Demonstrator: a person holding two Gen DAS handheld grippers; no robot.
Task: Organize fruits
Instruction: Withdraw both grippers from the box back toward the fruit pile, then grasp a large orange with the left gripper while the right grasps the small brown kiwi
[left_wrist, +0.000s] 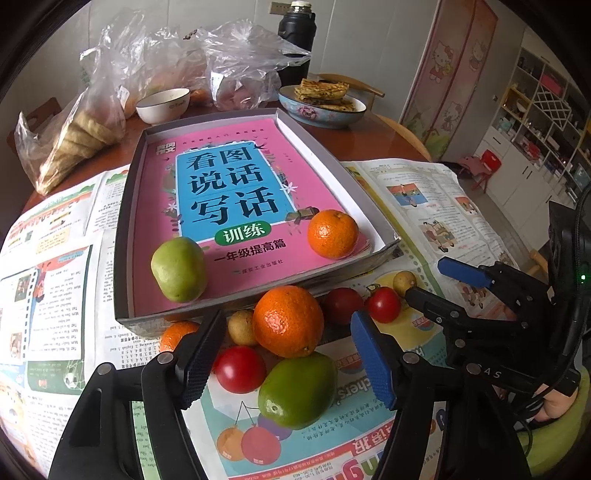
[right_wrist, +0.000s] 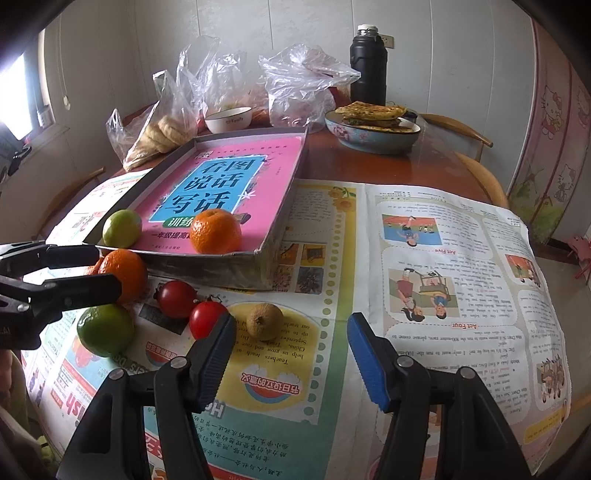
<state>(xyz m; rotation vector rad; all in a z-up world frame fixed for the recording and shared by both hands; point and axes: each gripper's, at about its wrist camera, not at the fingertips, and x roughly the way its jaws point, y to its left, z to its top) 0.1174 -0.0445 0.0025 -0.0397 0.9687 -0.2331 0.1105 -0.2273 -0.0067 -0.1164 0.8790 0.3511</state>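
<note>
A grey box tray (left_wrist: 127, 236) lined with a pink book holds a green fruit (left_wrist: 178, 269) and an orange (left_wrist: 332, 233). In front of it on the newspaper lie an orange (left_wrist: 287, 320), a green fruit (left_wrist: 297, 391), a red tomato (left_wrist: 240, 368), two more tomatoes (left_wrist: 383, 304), small brown fruits (left_wrist: 241, 326) and another orange (left_wrist: 177, 334). My left gripper (left_wrist: 284, 365) is open around this pile, empty. My right gripper (right_wrist: 291, 350) is open and empty, just before a brown fruit (right_wrist: 264, 320) and a tomato (right_wrist: 207, 318); it also shows in the left wrist view (left_wrist: 436, 280).
At the back of the round wooden table stand a white bowl (left_wrist: 163, 105), plastic bags of bread (left_wrist: 85, 125), a dish of flatbread (left_wrist: 321, 107) and a black flask (left_wrist: 295, 40). Newspaper (right_wrist: 443, 258) covers the near table. Wooden chairs stand behind.
</note>
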